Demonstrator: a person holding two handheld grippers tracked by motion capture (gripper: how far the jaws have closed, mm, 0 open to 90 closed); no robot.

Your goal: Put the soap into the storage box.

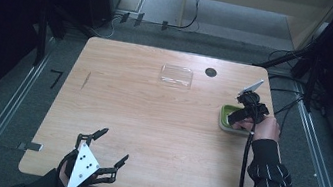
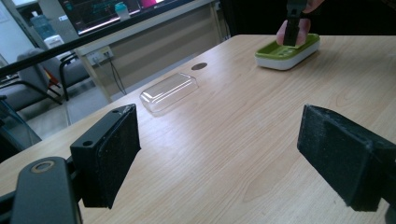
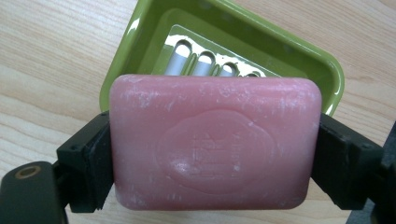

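A pink soap bar (image 3: 215, 142) fills the right gripper view, clamped on both short ends by the black pads of my right gripper (image 3: 215, 158). Just beyond the bar lies a green soap dish (image 3: 140, 42) with a slotted drain insert. From above, the right gripper (image 1: 242, 116) hangs over that dish (image 1: 224, 114) near the table's right edge. In the left gripper view the dish (image 2: 275, 57) sits far right with the other gripper above it. My left gripper (image 1: 110, 151) rests at the near left edge, jaws wide apart, nothing between its pads (image 2: 112, 154).
A clear plastic lid (image 1: 176, 75) lies at the far middle of the wooden table (image 1: 150, 121), also seen as a clear lid (image 2: 169, 92) in the left gripper view. A dark round cable hole (image 1: 211, 72) sits beside it. Cables trail off the right side.
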